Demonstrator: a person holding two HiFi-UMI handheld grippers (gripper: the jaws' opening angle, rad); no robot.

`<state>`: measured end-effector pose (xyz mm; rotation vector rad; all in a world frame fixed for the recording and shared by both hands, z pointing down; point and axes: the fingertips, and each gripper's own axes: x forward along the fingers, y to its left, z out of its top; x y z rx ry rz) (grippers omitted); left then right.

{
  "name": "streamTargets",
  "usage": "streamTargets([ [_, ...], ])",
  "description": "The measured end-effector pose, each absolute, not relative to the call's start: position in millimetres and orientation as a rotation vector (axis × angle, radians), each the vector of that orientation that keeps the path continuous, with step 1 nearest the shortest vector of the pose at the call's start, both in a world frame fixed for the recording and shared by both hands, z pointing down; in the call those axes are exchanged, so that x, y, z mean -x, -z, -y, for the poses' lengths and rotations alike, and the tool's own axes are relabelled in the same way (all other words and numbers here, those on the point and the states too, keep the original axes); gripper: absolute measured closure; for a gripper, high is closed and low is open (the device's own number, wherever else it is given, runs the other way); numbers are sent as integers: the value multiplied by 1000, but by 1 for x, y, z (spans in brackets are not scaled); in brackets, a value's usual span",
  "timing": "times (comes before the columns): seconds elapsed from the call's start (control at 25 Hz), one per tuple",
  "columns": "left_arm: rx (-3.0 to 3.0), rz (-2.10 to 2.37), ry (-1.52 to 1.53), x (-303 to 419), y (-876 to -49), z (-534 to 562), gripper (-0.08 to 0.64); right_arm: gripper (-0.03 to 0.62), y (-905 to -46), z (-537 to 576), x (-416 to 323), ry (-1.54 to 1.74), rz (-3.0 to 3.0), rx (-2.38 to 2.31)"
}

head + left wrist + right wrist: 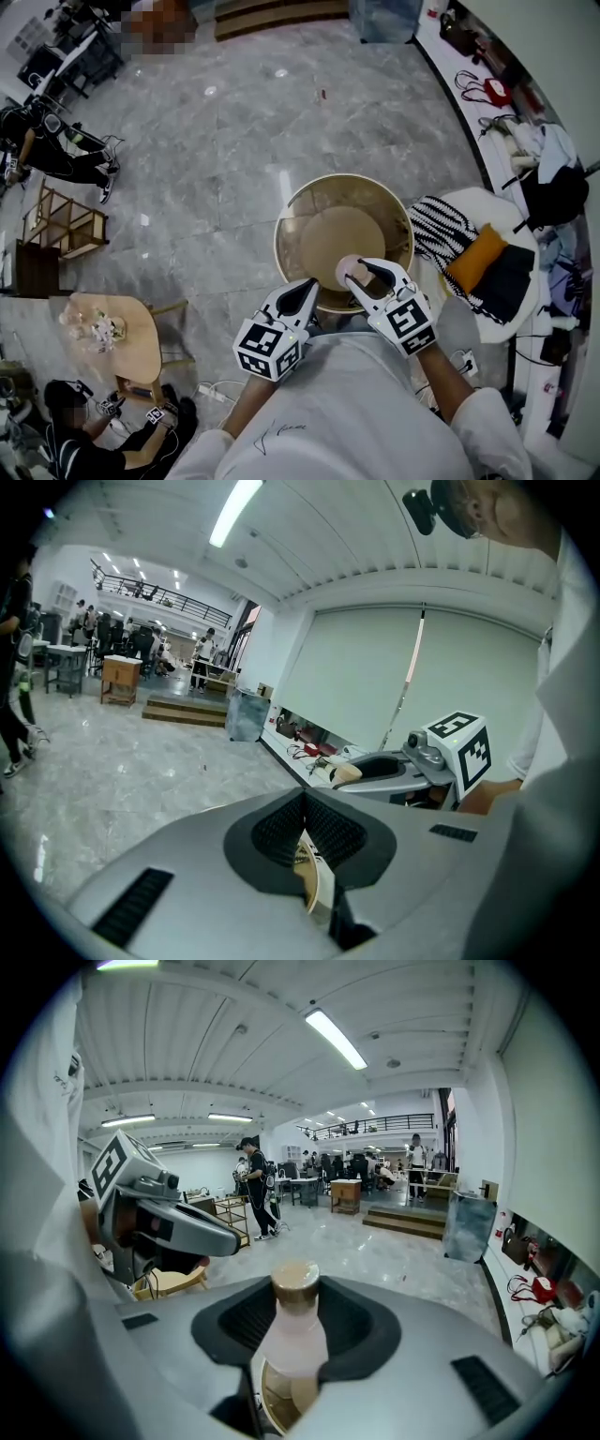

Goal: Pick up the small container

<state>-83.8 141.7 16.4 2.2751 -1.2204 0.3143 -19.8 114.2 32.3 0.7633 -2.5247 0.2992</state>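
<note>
Pink small container (pixel 292 1340) clamped in right gripper (pixel 366 274) above bin (pixel 280 227).

The small container (pixel 294 1340) is pale pink with a tan cap. The left gripper (pixel 306 286) and right gripper (pixel 362 273) are light grey with black pads — their cubes carry black-and-white square markers. At the right, a cloth (pixel 439 229) is striped black and white, beside an orange cushion (pixel 474 258).

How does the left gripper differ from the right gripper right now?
The right gripper is clamped on the small container, a pink bottle with a tan cap; the left gripper holds nothing. The right gripper's jaws stand apart around it; the left gripper's jaws are together. Both are the same grey two-jaw build.
</note>
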Motion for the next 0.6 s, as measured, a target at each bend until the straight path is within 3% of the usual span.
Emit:
streamTargets([
  [0.6,-2324,1206,-283,89,-2,-135,543,445,-12,-124,24,-292,2544,-796],
])
